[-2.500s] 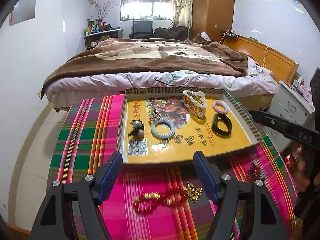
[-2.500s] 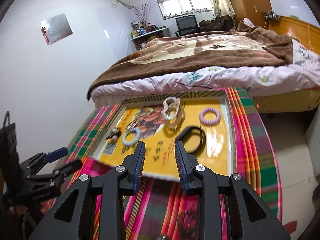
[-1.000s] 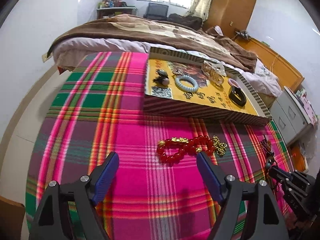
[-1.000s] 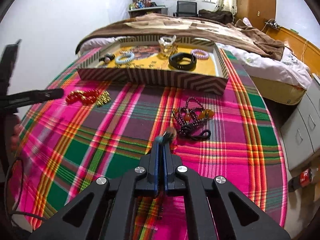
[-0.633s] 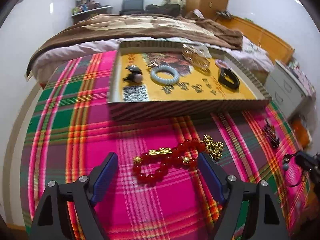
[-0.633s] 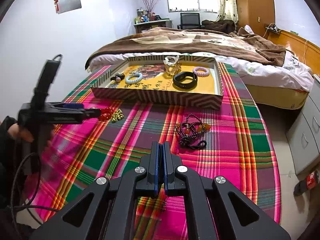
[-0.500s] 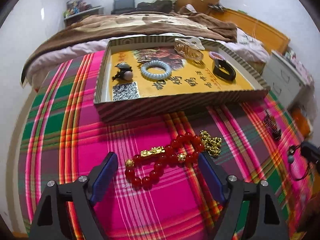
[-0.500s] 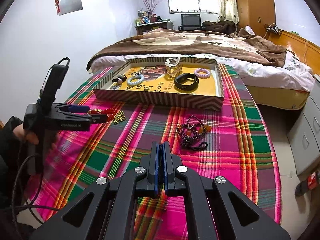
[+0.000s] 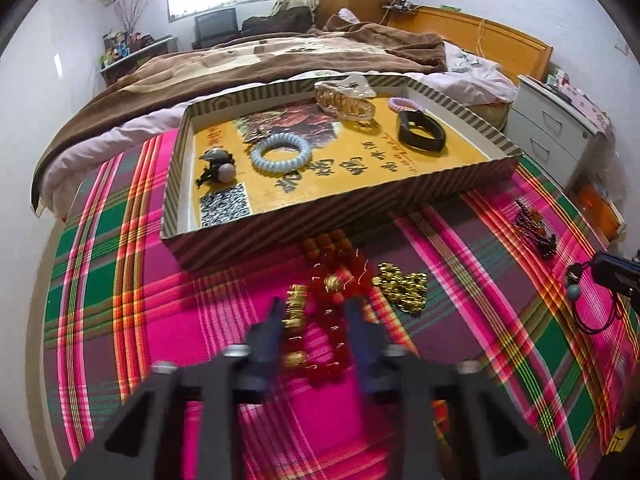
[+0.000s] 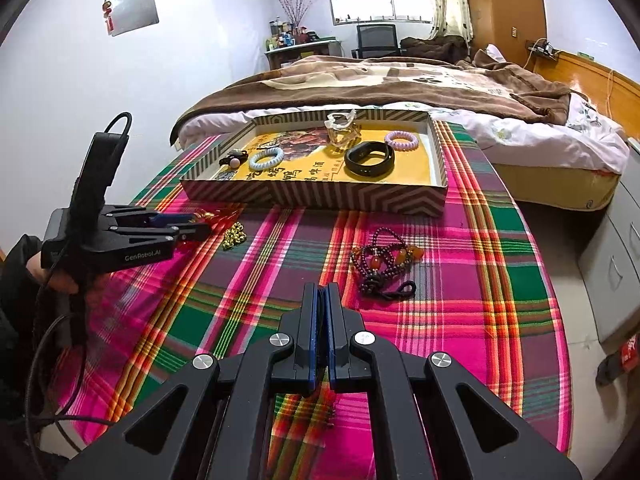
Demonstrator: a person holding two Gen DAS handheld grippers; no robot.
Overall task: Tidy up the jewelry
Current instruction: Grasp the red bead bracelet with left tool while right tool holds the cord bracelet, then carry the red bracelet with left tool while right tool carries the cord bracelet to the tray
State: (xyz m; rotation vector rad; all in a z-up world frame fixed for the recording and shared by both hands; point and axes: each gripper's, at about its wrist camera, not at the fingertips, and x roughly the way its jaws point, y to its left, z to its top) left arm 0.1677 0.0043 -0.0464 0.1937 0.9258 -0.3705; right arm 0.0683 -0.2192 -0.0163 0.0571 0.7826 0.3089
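Observation:
A red bead bracelet with gold charms [image 9: 330, 312] lies on the plaid cloth in front of the striped tray [image 9: 344, 212]. My left gripper [image 9: 316, 308] has its fingers close on both sides of the bracelet, blurred by motion; it also shows in the right wrist view [image 10: 192, 228]. A gold chain [image 9: 402, 286] lies just right of the bracelet. My right gripper [image 10: 321, 300] is shut, and in the left wrist view [image 9: 600, 270] a dark cord with beads [image 9: 588, 312] hangs from it. A dark beaded necklace [image 10: 384, 264] lies ahead of it.
The tray holds a blue coil band [image 9: 280, 154], a black wristband [image 9: 420, 132], a purple coil band [image 9: 404, 104], a clear hair claw [image 9: 346, 96] and a small dark ornament [image 9: 216, 166]. A bed [image 10: 400, 80] stands behind the table, drawers [image 9: 556, 132] to the right.
My left gripper has moved down onto the red bracelet and its fingers have narrowed around it. My right gripper has stayed shut and nearly still.

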